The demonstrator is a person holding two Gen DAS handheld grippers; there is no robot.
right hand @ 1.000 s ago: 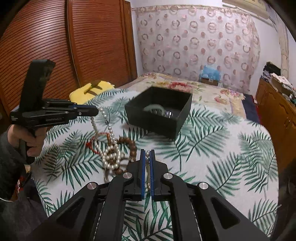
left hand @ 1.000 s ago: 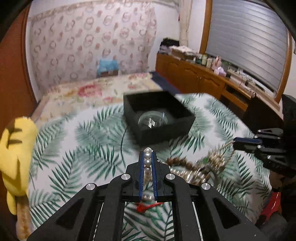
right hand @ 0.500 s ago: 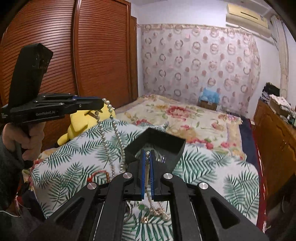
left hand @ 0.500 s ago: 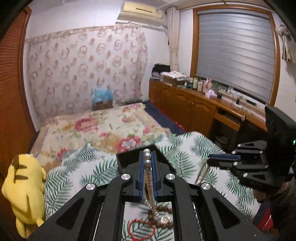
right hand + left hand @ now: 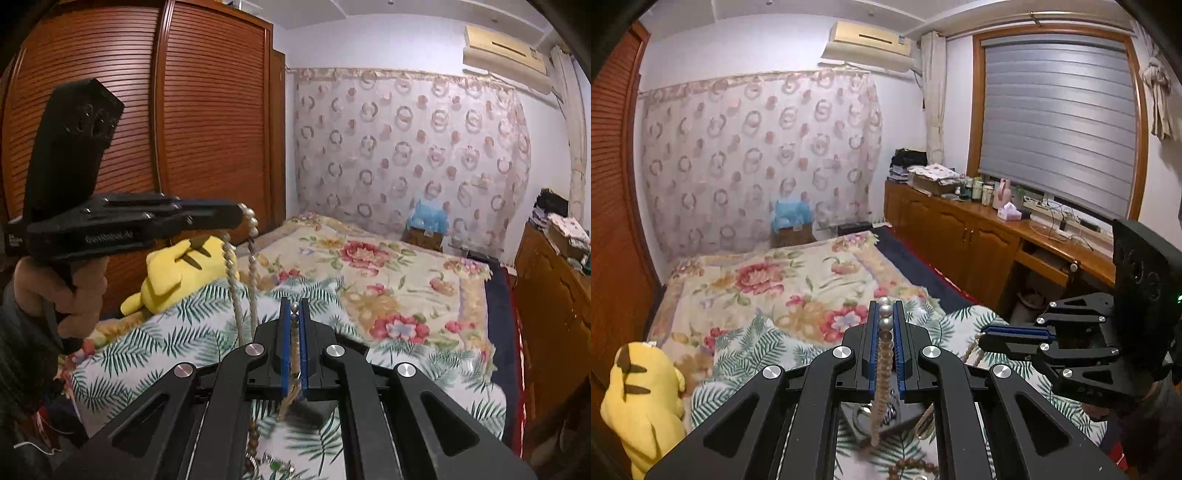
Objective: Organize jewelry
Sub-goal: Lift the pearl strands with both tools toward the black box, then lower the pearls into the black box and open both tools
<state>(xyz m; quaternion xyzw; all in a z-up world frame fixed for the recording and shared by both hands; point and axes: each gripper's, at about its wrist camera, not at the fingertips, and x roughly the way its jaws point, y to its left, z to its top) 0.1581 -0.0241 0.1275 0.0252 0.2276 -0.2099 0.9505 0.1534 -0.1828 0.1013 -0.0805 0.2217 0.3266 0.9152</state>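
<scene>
While both tools clamp the pearl necklace (image 5: pixel 885 334) above the bed (image 5: pixel 783 295), a yellow plush (image 5: pixel 642 391) sits alongside, left tool (image 5: pixel 885 314), right tool (image 5: pixel 294 314)

Pearl necklace (image 5: pixel 885 345) off-white, strand clamped at two points, hanging in doubled lengths above palm-print cover; brown wooden bead bracelet (image 5: pixel 913 469) lying below; black box partly hidden beneath

Glossy pearl necklace (image 5: pixel 885 334), matt black plastic fingers (image 5: pixel 899 332), slatted wood wardrobe (image 5: pixel 214 122).
</scene>
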